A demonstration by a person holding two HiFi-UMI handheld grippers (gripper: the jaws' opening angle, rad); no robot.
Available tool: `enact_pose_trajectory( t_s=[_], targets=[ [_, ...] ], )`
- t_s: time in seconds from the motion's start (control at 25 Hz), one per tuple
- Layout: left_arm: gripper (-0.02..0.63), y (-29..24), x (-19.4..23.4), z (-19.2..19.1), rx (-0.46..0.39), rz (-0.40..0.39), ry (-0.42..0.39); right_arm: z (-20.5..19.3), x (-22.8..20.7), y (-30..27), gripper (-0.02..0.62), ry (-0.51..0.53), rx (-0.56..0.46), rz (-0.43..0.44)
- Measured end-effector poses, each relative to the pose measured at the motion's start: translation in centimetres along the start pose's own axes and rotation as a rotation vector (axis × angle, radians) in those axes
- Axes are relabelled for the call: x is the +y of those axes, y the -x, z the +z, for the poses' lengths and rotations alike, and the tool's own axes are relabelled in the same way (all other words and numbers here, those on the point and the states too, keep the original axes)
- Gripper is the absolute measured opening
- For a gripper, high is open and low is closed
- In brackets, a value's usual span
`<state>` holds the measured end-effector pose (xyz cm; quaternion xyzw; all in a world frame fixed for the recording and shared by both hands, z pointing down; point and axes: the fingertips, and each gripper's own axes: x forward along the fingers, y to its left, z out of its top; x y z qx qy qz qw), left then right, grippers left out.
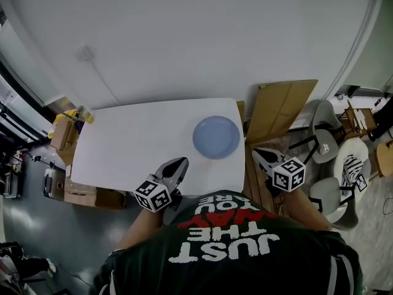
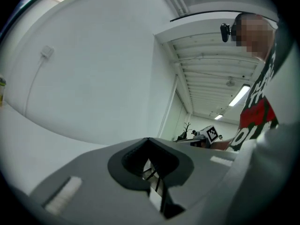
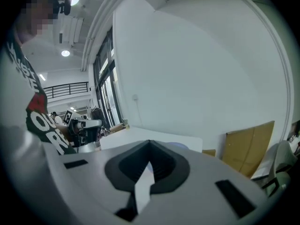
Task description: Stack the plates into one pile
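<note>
A blue plate (image 1: 216,136) lies on the right part of the white table (image 1: 135,140); whether more than one plate is stacked there I cannot tell. My left gripper (image 1: 179,163) hovers at the table's near edge, left of the plate and apart from it, jaws shut and empty. My right gripper (image 1: 258,152) is off the table's right side, just below and right of the plate, also shut with nothing held. In the right gripper view a sliver of the plate (image 3: 176,146) peeks over the closed jaws. The left gripper view looks along its closed jaws at the white wall.
A cardboard sheet (image 1: 279,109) leans by the table's right end, with grey chairs (image 1: 325,140) beyond it. A yellow bottle (image 1: 83,114) stands at the table's far left corner beside a box (image 1: 61,131). More boxes (image 1: 86,192) sit on the floor at the left.
</note>
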<state>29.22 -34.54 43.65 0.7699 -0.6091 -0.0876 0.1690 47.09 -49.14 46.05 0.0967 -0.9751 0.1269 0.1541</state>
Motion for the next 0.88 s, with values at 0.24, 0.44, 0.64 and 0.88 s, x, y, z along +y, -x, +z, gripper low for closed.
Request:
enact_pose_trajectory(
  t_s=[0.24, 0.44, 0.64, 0.88],
  targets=[
    [0.008, 1.5, 0.3, 0.5, -0.012, 0.012, -0.042, 0.1, 1.0, -0.1, 0.006, 0.039, 0.029, -0.002],
    [0.008, 1.6, 1.1, 0.3, -0.007, 0.014, -0.052, 0.2, 1.0, -1.0, 0.005, 0.053, 0.043, -0.009],
    [0.008, 1.5, 1.2, -0.2, 0.003, 0.02, -0.061, -0.4, 0.8, -1.2, 0.006, 0.049, 0.053, -0.014],
    [0.008, 0.9, 3.0, 0.1, 0.011, 0.041, -0.067, -0.2, -0.3, -2.0, 0.006, 0.053, 0.065, -0.022]
  ],
)
